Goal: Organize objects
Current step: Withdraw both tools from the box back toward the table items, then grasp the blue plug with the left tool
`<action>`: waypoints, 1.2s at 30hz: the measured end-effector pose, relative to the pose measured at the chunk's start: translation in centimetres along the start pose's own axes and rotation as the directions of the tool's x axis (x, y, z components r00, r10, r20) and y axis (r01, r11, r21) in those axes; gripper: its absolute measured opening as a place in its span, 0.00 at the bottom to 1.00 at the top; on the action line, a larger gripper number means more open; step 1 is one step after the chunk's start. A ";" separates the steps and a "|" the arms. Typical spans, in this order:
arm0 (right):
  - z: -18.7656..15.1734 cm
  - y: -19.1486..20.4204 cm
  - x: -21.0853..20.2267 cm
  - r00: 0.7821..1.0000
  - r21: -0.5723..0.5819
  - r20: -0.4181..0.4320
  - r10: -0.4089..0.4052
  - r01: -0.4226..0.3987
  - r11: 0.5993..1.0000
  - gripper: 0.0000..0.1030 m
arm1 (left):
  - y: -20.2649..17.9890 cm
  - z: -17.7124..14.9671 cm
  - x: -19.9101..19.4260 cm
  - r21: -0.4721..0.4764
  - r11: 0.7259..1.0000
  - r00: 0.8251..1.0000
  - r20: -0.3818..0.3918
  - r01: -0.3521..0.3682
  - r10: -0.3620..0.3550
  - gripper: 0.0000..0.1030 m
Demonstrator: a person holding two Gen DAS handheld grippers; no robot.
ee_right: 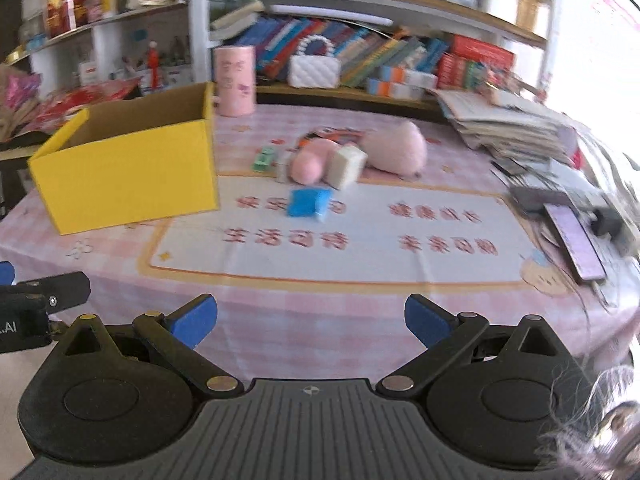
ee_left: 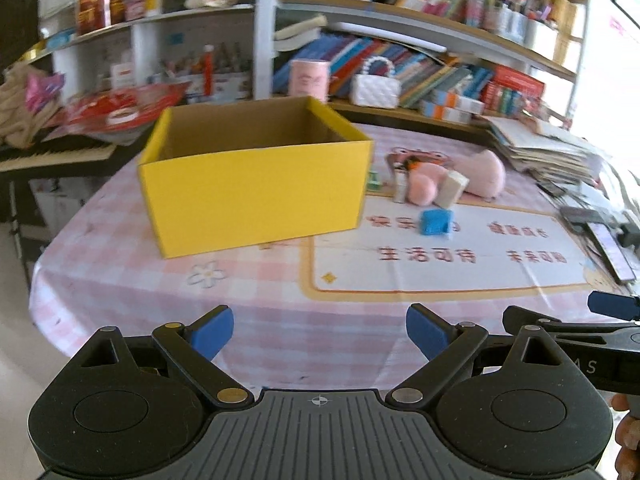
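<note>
An open yellow cardboard box (ee_left: 252, 196) (ee_right: 128, 172) stands on the pink checked tablecloth (ee_left: 280, 312), left of a small pile. The pile holds a blue sponge (ee_left: 436, 222) (ee_right: 308, 202), a white block (ee_left: 452, 188) (ee_right: 346, 166), a pink plush toy (ee_left: 480, 172) (ee_right: 396, 148), a pink ball (ee_right: 308, 166) and a small green toy (ee_right: 264, 159). My left gripper (ee_left: 320, 330) is open and empty above the table's near edge. My right gripper (ee_right: 310, 320) is open and empty, right of the left one; its tip also shows in the left wrist view (ee_left: 612, 306).
Bookshelves full of books stand behind the table. A pink cylinder (ee_right: 235, 80) and a white quilted handbag (ee_right: 314, 70) sit at the back. Stacked papers (ee_right: 508, 124), a phone (ee_right: 572, 240) and dark items crowd the right edge. Clutter lies left of the box.
</note>
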State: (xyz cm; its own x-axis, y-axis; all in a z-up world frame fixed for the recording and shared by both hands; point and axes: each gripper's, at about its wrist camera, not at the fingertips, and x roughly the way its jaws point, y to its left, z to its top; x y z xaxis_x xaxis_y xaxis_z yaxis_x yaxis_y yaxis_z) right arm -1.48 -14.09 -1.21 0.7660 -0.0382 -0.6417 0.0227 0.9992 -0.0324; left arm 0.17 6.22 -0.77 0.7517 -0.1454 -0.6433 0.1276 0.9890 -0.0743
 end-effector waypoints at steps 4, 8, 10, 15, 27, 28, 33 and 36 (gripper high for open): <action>-0.5 -1.6 -0.4 0.999 0.046 -0.003 -0.036 0.036 0.998 0.98 | -1.2 0.2 0.4 0.034 0.999 0.999 -0.008 0.039 -0.039 0.92; -0.6 -2.9 -0.5 0.998 0.086 -0.011 -0.069 0.070 0.994 0.98 | -2.3 0.6 0.9 0.066 0.995 0.997 -0.013 0.074 -0.073 0.92; -0.7 -3.4 -0.3 0.997 0.106 -0.022 -0.079 0.081 0.991 0.98 | -2.7 0.8 1.1 0.078 0.993 0.996 -0.014 0.086 -0.085 0.92; -0.3 -4.4 0.2 0.995 0.128 -0.024 -0.098 0.100 0.987 0.98 | -3.4 1.4 1.9 0.079 0.992 0.995 -0.016 0.100 -0.099 0.92; 1.9 -6.5 2.9 0.995 0.103 -0.036 -0.097 0.101 0.990 0.98 | -5.5 3.2 5.0 0.070 0.991 0.993 -0.045 0.112 -0.109 0.92; 2.2 -6.7 3.3 0.995 0.097 -0.037 -0.096 0.099 0.990 0.98 | -5.7 3.4 5.4 0.067 0.992 0.993 -0.047 0.110 -0.107 0.92; 3.7 -7.9 5.1 0.995 0.084 -0.041 -0.089 0.092 0.992 0.98 | -6.8 4.4 7.3 0.052 0.993 0.993 -0.060 0.107 -0.104 0.92; 4.7 -8.8 6.3 0.996 0.075 -0.045 -0.083 0.086 0.993 0.98 | -7.5 5.1 8.4 0.042 0.993 0.993 -0.065 0.106 -0.103 0.92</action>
State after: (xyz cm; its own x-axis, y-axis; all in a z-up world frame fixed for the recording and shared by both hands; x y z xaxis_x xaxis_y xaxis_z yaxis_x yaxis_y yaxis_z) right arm 6.19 -23.07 -1.31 0.7317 -0.1214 -0.6707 0.1366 0.9902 -0.0302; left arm 8.78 -2.59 -1.73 0.6908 -0.2443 -0.6806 0.2338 0.9661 -0.1095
